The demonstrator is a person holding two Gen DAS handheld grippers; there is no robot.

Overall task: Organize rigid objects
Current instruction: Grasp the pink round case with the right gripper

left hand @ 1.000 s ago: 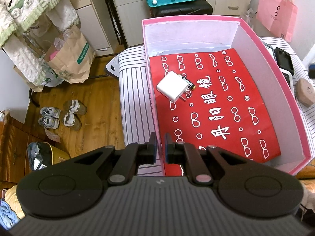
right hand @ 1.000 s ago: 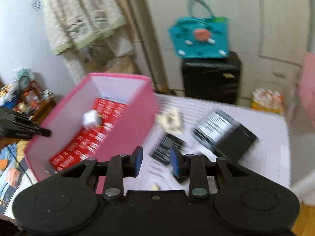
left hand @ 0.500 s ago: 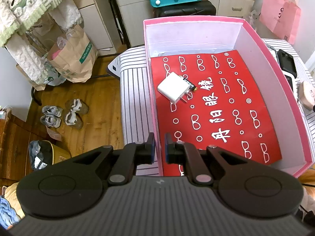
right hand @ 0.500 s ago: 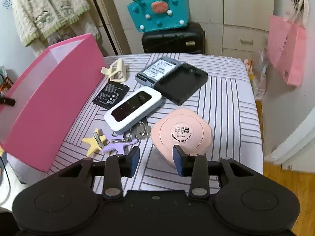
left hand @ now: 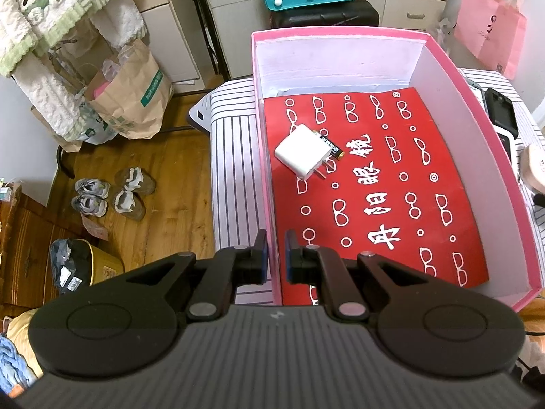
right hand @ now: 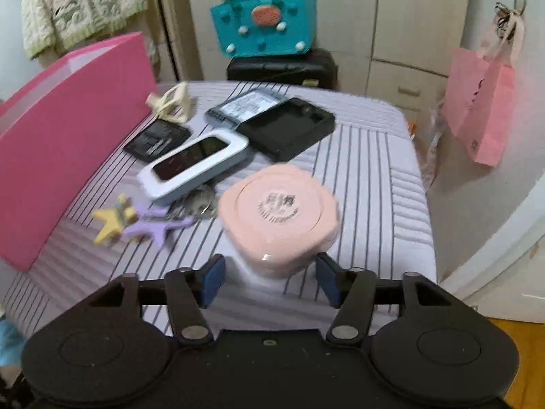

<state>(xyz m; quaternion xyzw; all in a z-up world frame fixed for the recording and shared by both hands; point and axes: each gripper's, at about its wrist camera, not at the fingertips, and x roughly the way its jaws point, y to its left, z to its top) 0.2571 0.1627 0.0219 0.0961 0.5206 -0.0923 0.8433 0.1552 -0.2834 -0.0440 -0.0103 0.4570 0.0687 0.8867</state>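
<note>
- Straight ahead of the right gripper (right hand: 270,279), a pink rounded case (right hand: 279,216) lies flat on the striped table (right hand: 374,177), its near edge sitting between the two blue-padded fingers (right hand: 213,279), which are spread wide and hold nothing; the spread looks set to take the case by its sides.
- Smooth and glossy, with a circular raised top and a blurred dark stamp at its centre, the case appears hard-shelled and wider than most items around it.
- Beyond it and to the gripper's left lie a white handheld device (right hand: 194,167), a black tray (right hand: 289,131), a flat black battery (right hand: 156,139), a cream clip (right hand: 173,102), and yellow and purple star-shaped pieces (right hand: 136,225), all loose on the table beside the pink box (right hand: 68,136).
- Across the table, the left gripper (left hand: 276,259) pinches the box's near left wall between nearly closed fingers, apparently steadying it for loading.
- Past its fingertips, on the red printed liner (left hand: 391,204), a white plug adapter (left hand: 305,151) rests touching a small battery (left hand: 330,145), likely already sorted.
</note>
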